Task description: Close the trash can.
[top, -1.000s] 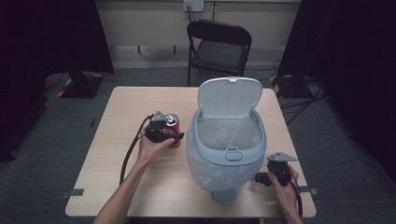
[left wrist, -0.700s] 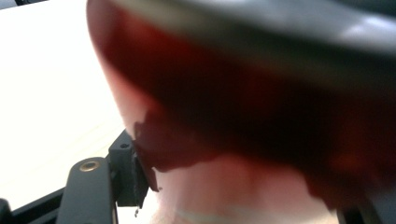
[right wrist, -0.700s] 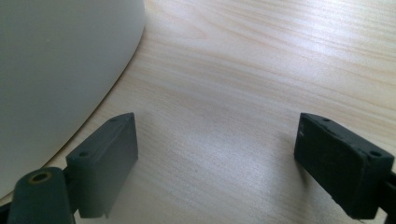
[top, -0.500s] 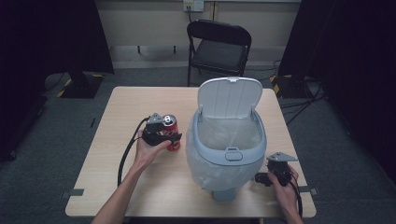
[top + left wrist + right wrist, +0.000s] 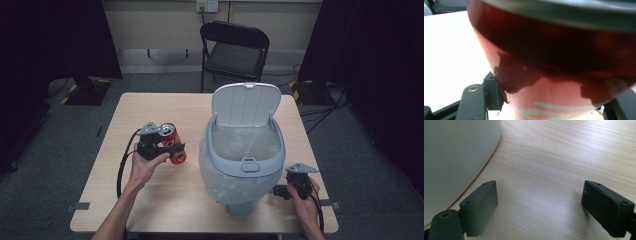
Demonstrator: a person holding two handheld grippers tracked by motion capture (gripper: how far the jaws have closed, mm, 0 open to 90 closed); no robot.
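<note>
The left gripper (image 5: 172, 148) is clamped on a red can (image 5: 171, 142), its jaws having just been closing onto it. The can is lifted clear of the table (image 5: 150, 110), tilted with its silver top toward the far side, and sits left of the bin (image 5: 243, 162), near it but apart. In the left gripper view the red can (image 5: 554, 65) sits close to the lens, with black pads at both of its lower sides. The bin stands with its lid (image 5: 245, 103) raised upright and a clear liner inside. The right gripper (image 5: 287, 191) rests low at the table's near right corner, just beside the bin's base. In the right gripper view its jaws stand wide apart over bare wood, holding nothing (image 5: 539, 202).
</note>
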